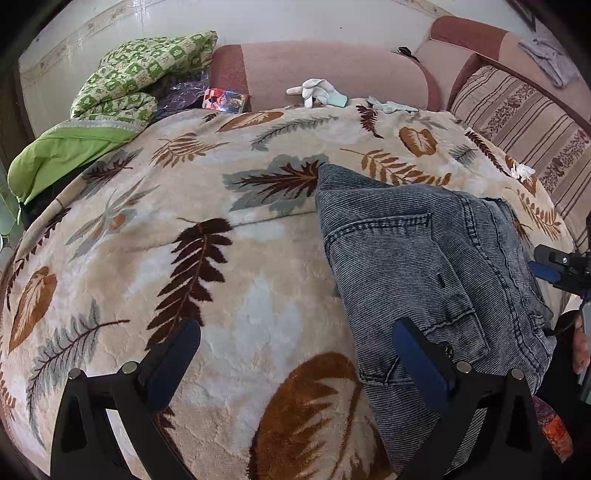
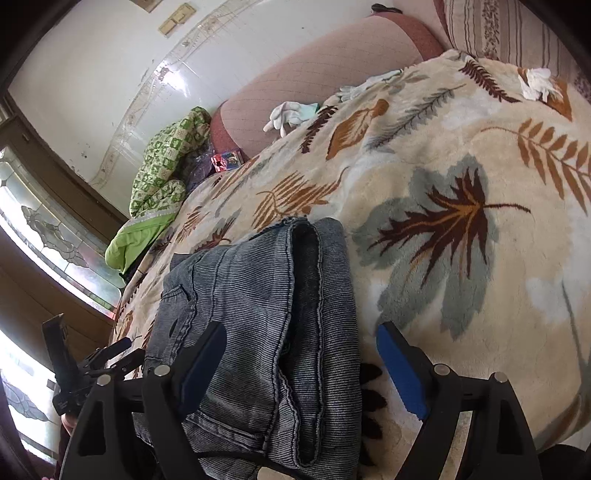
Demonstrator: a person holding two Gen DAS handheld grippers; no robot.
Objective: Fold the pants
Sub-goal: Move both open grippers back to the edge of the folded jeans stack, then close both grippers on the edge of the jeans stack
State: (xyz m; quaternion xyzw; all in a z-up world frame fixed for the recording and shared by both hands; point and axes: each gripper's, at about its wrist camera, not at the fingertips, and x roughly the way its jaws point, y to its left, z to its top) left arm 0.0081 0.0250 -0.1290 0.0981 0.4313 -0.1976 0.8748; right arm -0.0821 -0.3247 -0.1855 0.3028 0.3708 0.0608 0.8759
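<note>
- While both claws hover with jaws apart, gripping nothing, the left gripper (image 1: 295, 354) frames bare blanket (image 1: 236, 258), the pants' edge by its right finger.
- Jaws of the right gripper (image 2: 301, 360) straddle the folded grey pants (image 2: 258, 295).
- Beyond lie white gloves (image 1: 317, 92), a green quilt (image 1: 122, 88) and sofa cushions (image 1: 332, 70).

You are facing a glossy white tiled wall (image 1: 258, 18), a pink upholstered sofa backrest (image 1: 332, 70) and a daylit patterned-glass window (image 2: 55, 236).
</note>
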